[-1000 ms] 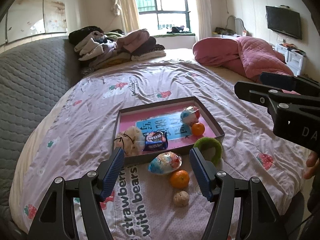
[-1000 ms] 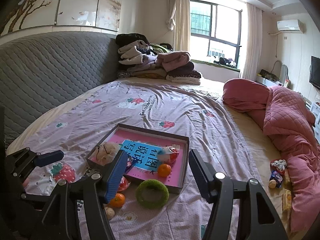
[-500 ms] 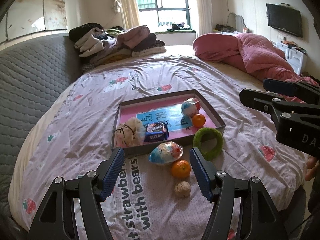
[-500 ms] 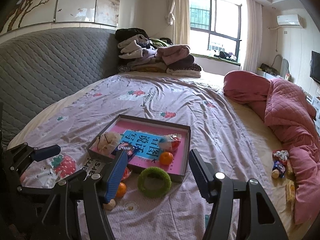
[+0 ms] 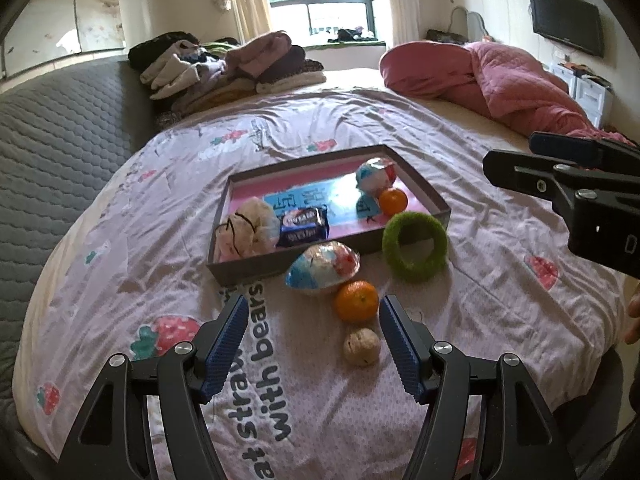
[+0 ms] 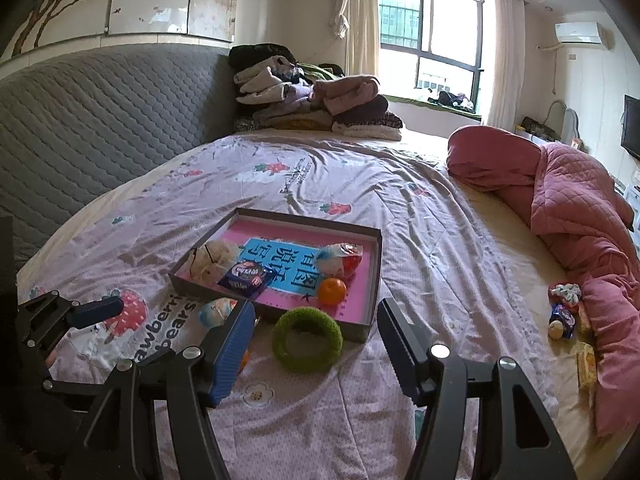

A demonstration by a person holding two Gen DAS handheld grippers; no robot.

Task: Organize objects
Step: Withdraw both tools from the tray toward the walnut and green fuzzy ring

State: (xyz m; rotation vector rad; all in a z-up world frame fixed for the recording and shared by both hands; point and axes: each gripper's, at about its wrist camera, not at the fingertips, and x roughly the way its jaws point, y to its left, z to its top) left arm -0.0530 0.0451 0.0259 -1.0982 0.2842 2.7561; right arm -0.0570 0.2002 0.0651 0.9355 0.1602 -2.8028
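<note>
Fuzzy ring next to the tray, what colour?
Green. The ring shows best in the right wrist view.

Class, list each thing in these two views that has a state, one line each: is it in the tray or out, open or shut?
Left gripper: open, empty.
Right gripper: open, empty.
Tray: uncovered, partly filled.
Biscuit packet: in tray, sealed.
Small orange: in tray.
Plush toy: in tray.
Green ring: outside, touching tray.
Large orange: outside tray.
Walnut: outside tray.
</note>
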